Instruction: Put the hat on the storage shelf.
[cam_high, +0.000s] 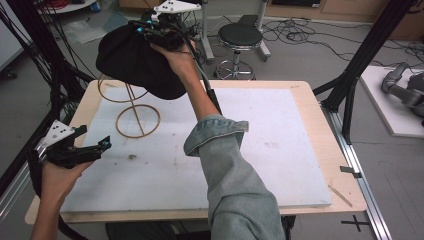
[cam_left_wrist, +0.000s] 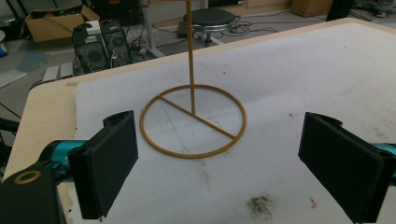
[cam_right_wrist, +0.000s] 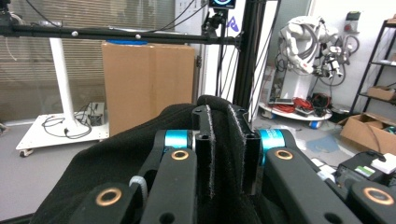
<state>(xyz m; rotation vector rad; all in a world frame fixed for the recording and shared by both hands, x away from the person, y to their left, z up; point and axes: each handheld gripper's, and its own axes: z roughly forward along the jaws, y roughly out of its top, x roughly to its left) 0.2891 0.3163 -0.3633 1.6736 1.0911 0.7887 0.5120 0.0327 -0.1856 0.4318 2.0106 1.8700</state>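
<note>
High view: my right hand-held gripper (cam_high: 150, 31) holds a black cloth (cam_high: 134, 60) up above the far left part of the table (cam_high: 310, 100), over the top of a gold wire stand (cam_high: 136, 119). My left hand-held gripper (cam_high: 95, 146) hovers low near the left edge.

Left gripper view: my 2 jaws stand wide apart (nothing between them), facing the stand's ring base (cam_left_wrist: 194, 122) on the white mat (cam_left_wrist: 299, 79).

Right gripper view: my jaws are pinched tight on a fold of the cloth (cam_right_wrist: 222, 154).
</note>
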